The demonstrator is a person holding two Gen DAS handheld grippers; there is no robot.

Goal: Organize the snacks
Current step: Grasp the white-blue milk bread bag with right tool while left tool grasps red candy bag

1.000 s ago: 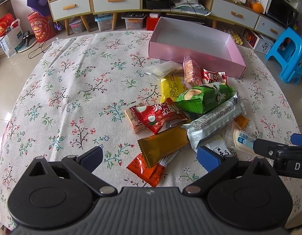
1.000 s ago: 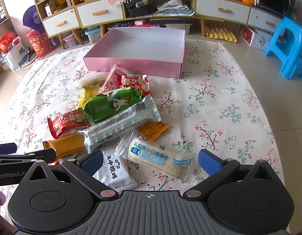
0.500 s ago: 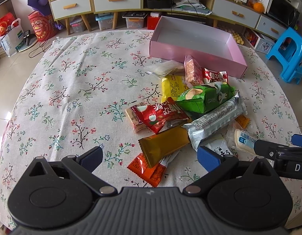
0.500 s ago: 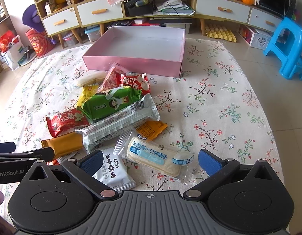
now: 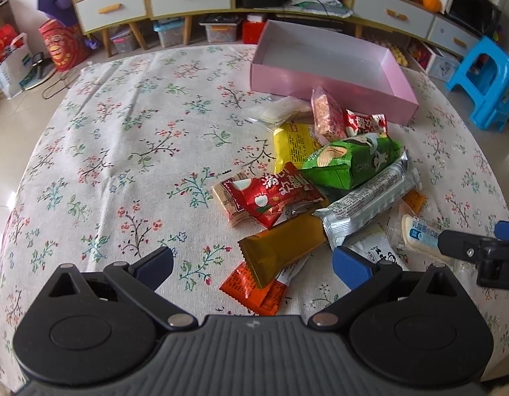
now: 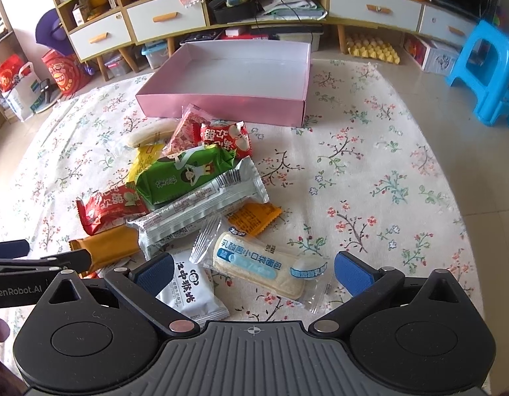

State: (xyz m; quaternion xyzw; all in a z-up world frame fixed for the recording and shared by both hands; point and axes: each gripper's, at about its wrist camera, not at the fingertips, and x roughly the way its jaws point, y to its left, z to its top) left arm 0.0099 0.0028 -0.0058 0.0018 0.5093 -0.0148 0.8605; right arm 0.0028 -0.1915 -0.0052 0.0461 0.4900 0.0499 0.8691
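Note:
A pile of snack packets lies on the flowered tablecloth in front of an empty pink box (image 5: 330, 76) (image 6: 228, 99). My left gripper (image 5: 253, 264) is open, just above a mustard-brown bar (image 5: 284, 246) and an orange packet (image 5: 254, 292). My right gripper (image 6: 253, 270) is open around a clear-wrapped bread roll with a blue label (image 6: 257, 265), beside a white packet (image 6: 191, 292). A green bag (image 6: 185, 173), a long silver packet (image 6: 201, 211) and a red packet (image 6: 109, 208) lie behind. Each gripper shows at the edge of the other's view.
The table's rounded edge drops off to the tiled floor on all sides. A blue plastic stool (image 6: 485, 72) stands on the floor to the right. A low cabinet with drawers (image 6: 287, 10) runs along the back wall.
Both grippers have crept slightly forward over the pile. Their jaws stay open and no packet has moved.

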